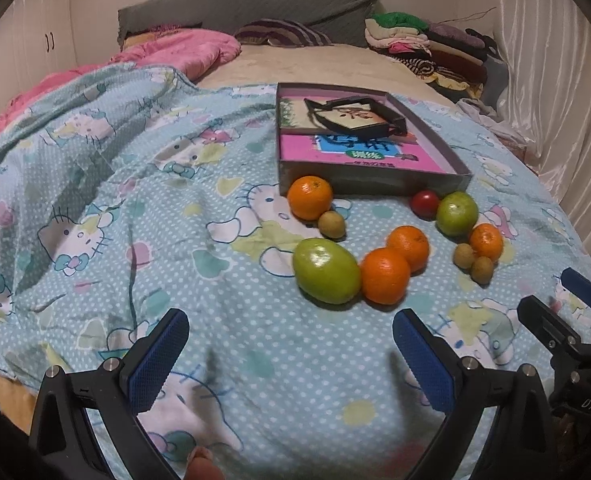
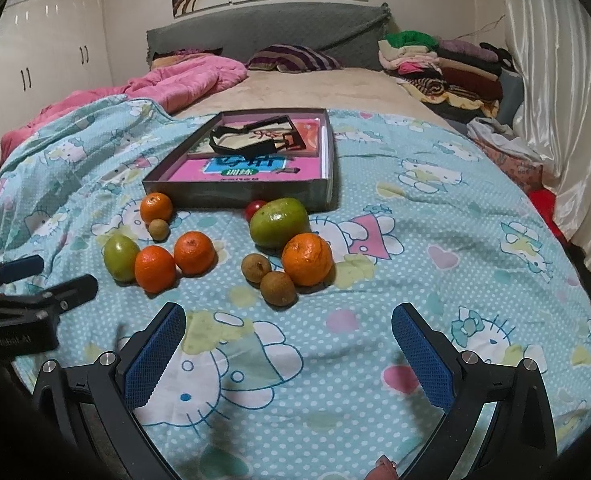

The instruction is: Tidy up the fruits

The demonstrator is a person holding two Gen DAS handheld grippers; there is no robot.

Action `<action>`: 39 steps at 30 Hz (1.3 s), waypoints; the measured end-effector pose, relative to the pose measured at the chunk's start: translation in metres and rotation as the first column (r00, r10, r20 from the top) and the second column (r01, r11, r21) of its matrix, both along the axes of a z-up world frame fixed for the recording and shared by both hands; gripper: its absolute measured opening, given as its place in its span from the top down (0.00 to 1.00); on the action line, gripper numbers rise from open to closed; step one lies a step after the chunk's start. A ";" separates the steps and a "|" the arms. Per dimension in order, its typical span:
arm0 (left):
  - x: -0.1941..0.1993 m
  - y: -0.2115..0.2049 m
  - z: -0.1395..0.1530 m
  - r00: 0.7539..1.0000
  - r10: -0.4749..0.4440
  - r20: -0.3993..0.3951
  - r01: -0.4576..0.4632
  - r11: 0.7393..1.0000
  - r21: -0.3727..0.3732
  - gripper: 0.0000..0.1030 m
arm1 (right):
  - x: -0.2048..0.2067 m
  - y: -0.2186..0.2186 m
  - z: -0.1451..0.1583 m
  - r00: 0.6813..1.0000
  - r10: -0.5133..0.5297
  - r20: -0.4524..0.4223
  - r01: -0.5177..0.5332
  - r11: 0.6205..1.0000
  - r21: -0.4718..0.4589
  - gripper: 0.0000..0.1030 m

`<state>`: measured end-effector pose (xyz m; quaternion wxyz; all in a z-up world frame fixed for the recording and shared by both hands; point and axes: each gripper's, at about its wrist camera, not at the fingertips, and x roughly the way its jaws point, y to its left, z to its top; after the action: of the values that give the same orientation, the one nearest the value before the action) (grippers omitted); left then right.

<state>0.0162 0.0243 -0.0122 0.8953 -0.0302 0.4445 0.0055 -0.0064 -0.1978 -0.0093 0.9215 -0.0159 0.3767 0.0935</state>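
Blue-padded and spread wide, my left tongs hover low over the bed with nothing between them; my right tongs are just as wide and just as empty, and show up at the right edge of the left wrist view too.

Under both lies a pale blue cartoon-cat blanket, and the fruit is scattered on it ahead of me. Nearest my left tongs sits a large green fruit, touching an orange tangerine that in turn presses against a second tangerine. Farther back, a third tangerine rests right at the front wall of the shallow cardboard box, with a small brown longan touching it on the near side.

From my right wrist view, a second green fruit sits near the box front, with a small red fruit tucked just behind it. A fourth tangerine leans against that green fruit, and two more longans cluster just beside it, nearest my right tongs.

All the fruit is outside the box, which holds a pink printed booklet and a black-handled bag lying on top. Folded clothes are stacked by the headboard.
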 end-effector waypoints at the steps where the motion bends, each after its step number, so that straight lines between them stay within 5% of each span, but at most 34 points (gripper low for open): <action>1: 0.002 0.003 -0.001 1.000 -0.001 -0.008 0.001 1.000 -0.005 0.00 | 0.002 0.000 -0.002 1.000 0.003 -0.005 -0.003 1.000 0.004 0.00; 5: 0.010 0.014 -0.006 0.999 -0.025 -0.026 0.024 0.999 -0.033 0.02 | 0.011 0.000 -0.009 1.000 0.023 -0.021 -0.023 1.000 0.012 0.03; 8: 0.015 0.016 -0.006 0.999 -0.048 -0.024 0.047 0.998 -0.045 0.14 | 0.019 0.000 -0.016 0.999 0.027 -0.043 -0.026 0.999 0.027 0.09; 13: 0.025 0.011 -0.006 0.993 -0.110 -0.039 0.107 0.991 -0.083 0.24 | 0.029 0.002 -0.024 0.995 0.058 -0.075 -0.055 0.997 0.048 0.34; 19: 0.042 0.011 -0.012 0.990 -0.109 -0.091 0.090 0.977 -0.195 0.29 | 0.034 0.006 -0.031 0.992 0.079 -0.096 -0.074 0.996 0.057 0.41; 24: 0.054 0.013 -0.019 0.985 -0.098 -0.142 0.055 0.959 -0.279 0.51 | 0.035 0.009 -0.032 0.991 0.092 -0.096 -0.087 0.995 0.058 0.43; 35: 0.078 0.023 -0.037 0.971 -0.060 -0.232 -0.045 0.905 -0.422 0.55 | 0.041 0.009 -0.037 0.991 0.099 -0.093 -0.093 0.994 0.063 0.51; 39: 0.078 0.026 -0.043 0.970 -0.046 -0.239 -0.070 0.889 -0.454 0.55 | 0.046 0.006 -0.041 0.990 0.102 -0.099 -0.096 0.993 0.066 0.63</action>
<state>0.0946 0.0505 -0.0553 0.8014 -0.2425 0.5392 -0.0903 0.0401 -0.1913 -0.0501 0.8953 -0.0019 0.4191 0.1511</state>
